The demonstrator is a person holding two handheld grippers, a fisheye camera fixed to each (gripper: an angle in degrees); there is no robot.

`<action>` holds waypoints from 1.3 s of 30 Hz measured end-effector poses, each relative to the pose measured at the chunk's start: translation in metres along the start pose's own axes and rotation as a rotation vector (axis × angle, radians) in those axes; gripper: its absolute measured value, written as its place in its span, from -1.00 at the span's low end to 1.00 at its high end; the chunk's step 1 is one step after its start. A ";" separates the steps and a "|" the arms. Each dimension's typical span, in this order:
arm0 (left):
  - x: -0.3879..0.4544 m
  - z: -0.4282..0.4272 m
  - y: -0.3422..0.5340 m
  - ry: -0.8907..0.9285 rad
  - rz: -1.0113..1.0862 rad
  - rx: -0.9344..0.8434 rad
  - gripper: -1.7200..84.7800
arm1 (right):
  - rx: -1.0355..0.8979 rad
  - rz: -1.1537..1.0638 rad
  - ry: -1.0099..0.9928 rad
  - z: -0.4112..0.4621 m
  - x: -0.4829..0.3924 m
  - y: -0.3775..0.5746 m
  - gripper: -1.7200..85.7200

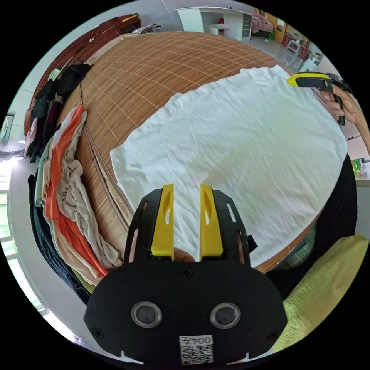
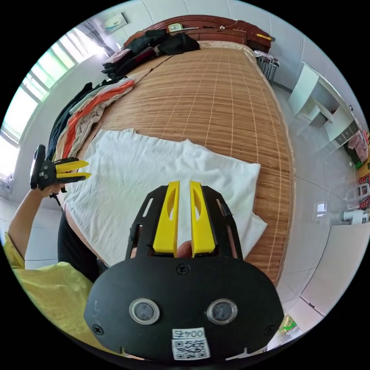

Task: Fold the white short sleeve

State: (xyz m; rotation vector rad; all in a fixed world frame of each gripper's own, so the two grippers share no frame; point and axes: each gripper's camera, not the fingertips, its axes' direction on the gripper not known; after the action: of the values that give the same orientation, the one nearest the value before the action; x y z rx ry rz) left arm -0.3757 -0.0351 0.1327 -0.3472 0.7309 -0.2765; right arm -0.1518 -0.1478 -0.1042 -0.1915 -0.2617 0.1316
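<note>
The white short sleeve shirt (image 1: 239, 154) (image 2: 154, 173) lies spread flat on a bamboo mat (image 1: 154, 65) (image 2: 216, 100) that covers the bed, close to the near edge. My left gripper (image 1: 187, 189) hovers above the shirt's near part, jaws apart with nothing between them. It also appears off the shirt's left side as the left gripper (image 2: 79, 170), held in a hand. My right gripper (image 2: 184, 184) hangs over the shirt's middle with a narrow gap between its jaws and nothing in it. From the left gripper view the right gripper (image 1: 308, 80) is at the shirt's far corner.
A heap of orange, beige and dark clothes (image 1: 65, 185) (image 2: 92, 111) lines one side of the bed. Dark garments (image 1: 58, 92) (image 2: 154, 42) lie by the wooden headboard. A white desk (image 1: 216, 21) (image 2: 320, 104) stands across the tiled floor. The person's yellow-green top (image 1: 323, 277) (image 2: 42, 285) is near.
</note>
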 end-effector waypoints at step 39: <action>0.480 -0.149 0.102 -0.059 0.703 0.480 -0.60 | 0.170 0.535 -0.496 0.180 0.151 0.455 -0.72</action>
State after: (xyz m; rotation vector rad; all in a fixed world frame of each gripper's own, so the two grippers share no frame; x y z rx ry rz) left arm -0.1235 -0.1488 -0.2990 0.3602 0.6623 0.2264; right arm -0.1031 0.3488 0.0100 -0.0524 -0.6871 0.7344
